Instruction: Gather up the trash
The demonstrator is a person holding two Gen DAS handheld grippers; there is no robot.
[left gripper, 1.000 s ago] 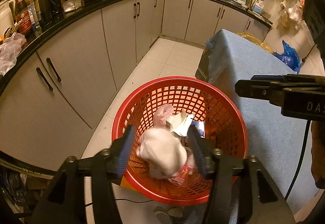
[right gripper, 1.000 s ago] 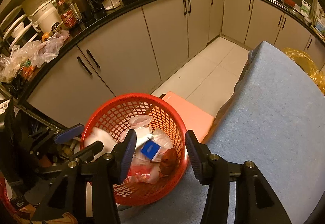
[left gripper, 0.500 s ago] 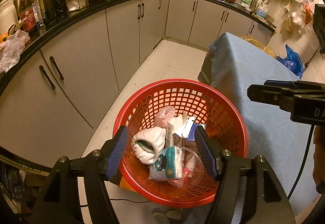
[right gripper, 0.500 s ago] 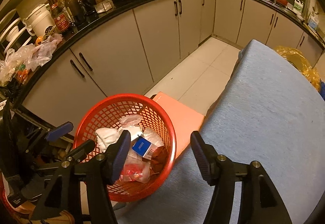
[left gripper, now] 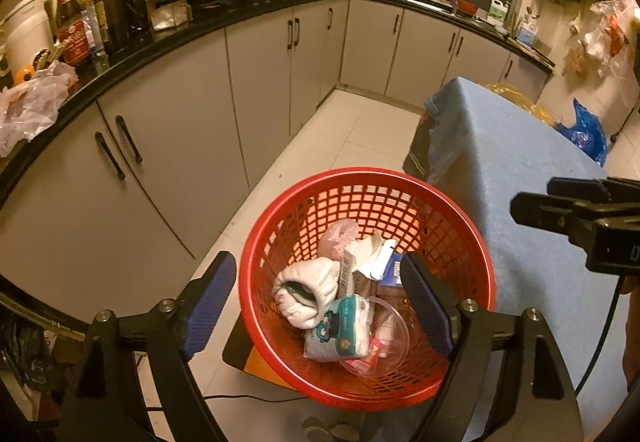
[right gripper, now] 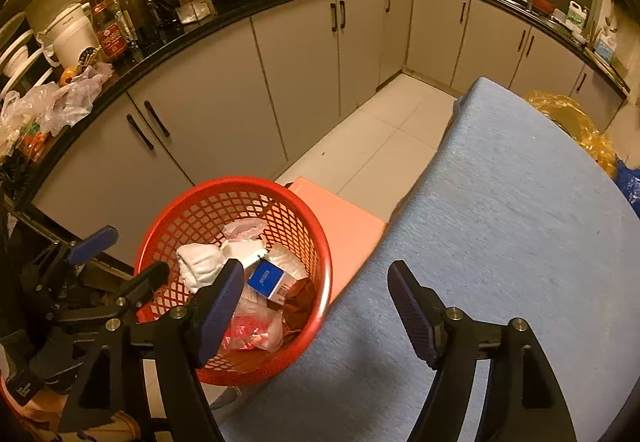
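No legible text; barcode on carton (left gripper: 349,269), label on blue box (right gripper: 267,278) unreadable.

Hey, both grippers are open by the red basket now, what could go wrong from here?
The red basket sits on an orange box at the blue-covered table's edge, so a knock from the left gripper might tip it. The open right gripper hangs close to its rim too. The white glove lies high and may spill.

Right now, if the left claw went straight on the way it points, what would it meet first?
Probably the trash heaped in the red basket: the open left claw points down at the white wad and tissue pack. Depth is unclear.
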